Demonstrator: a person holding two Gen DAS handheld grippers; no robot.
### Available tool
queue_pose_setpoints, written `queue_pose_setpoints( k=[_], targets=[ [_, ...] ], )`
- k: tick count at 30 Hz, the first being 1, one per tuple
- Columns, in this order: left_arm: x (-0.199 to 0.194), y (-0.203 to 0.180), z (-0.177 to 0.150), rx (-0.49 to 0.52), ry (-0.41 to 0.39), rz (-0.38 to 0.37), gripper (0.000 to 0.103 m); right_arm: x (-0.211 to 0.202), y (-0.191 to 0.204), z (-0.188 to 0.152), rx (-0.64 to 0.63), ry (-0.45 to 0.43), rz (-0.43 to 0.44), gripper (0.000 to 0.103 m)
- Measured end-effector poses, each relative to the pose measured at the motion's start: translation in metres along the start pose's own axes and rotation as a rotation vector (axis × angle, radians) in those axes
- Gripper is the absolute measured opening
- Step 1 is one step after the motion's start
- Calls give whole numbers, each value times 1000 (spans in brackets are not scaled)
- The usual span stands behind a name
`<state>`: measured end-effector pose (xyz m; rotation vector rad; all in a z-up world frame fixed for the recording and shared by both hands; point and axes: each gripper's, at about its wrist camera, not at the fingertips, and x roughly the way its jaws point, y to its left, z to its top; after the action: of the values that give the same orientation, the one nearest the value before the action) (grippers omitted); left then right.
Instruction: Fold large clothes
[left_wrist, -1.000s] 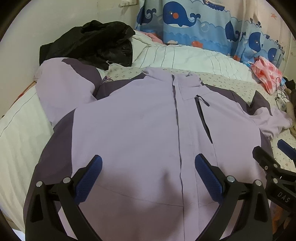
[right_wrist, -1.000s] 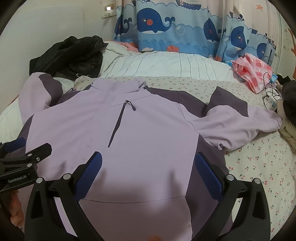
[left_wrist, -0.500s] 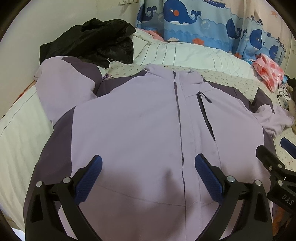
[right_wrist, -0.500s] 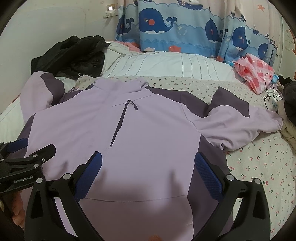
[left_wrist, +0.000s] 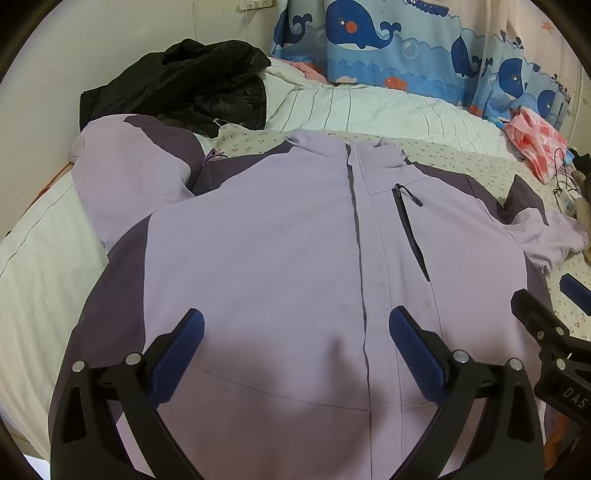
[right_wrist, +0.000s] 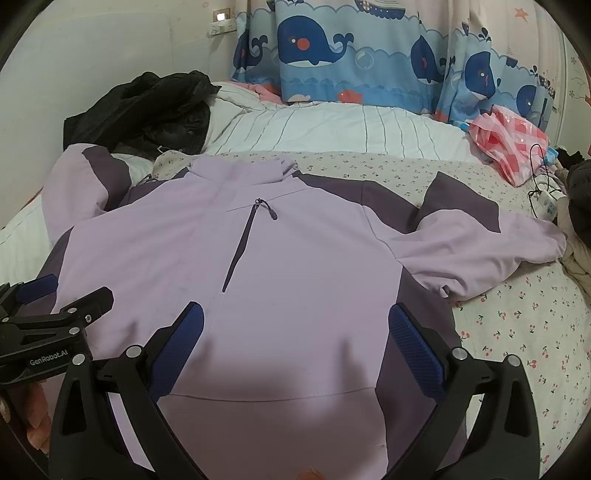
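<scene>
A lilac jacket (left_wrist: 280, 243) with dark purple side panels lies front up and spread flat on the bed, zip closed, collar toward the far side. It also shows in the right wrist view (right_wrist: 295, 251). Its left sleeve (left_wrist: 125, 173) bends back near the wall. Its right sleeve (right_wrist: 476, 240) lies out across the floral sheet. My left gripper (left_wrist: 295, 334) is open and empty above the jacket's lower front. My right gripper (right_wrist: 295, 330) is open and empty above the lower right front. Each gripper shows at the edge of the other's view.
A black coat (left_wrist: 184, 85) is heaped at the far left by the wall. A striped white quilt (right_wrist: 332, 125) lies along the back under whale curtains (right_wrist: 369, 48). A pink checked bag (right_wrist: 506, 144), a cable and other clothes sit at the right edge.
Both grippers have drawn back and risen slightly over the jacket, so more of it shows. The jacket has not moved, and both grippers stay open.
</scene>
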<state>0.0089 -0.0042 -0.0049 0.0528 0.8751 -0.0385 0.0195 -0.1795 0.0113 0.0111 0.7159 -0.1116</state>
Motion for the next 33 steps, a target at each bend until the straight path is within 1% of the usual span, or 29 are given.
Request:
queue_pose_setpoints(
  k=[16,25,33],
  targets=[
    [-3,-4,-1,28,-20,18,96,-1,-2,0,4,2,14,97],
    [-1,-4,0,20,-4,4,96,-1,-6,2,22,4,15,97],
    [0,-7,-1,25,-4,18,96,-2,-7,3,22,12,18,97]
  ],
)
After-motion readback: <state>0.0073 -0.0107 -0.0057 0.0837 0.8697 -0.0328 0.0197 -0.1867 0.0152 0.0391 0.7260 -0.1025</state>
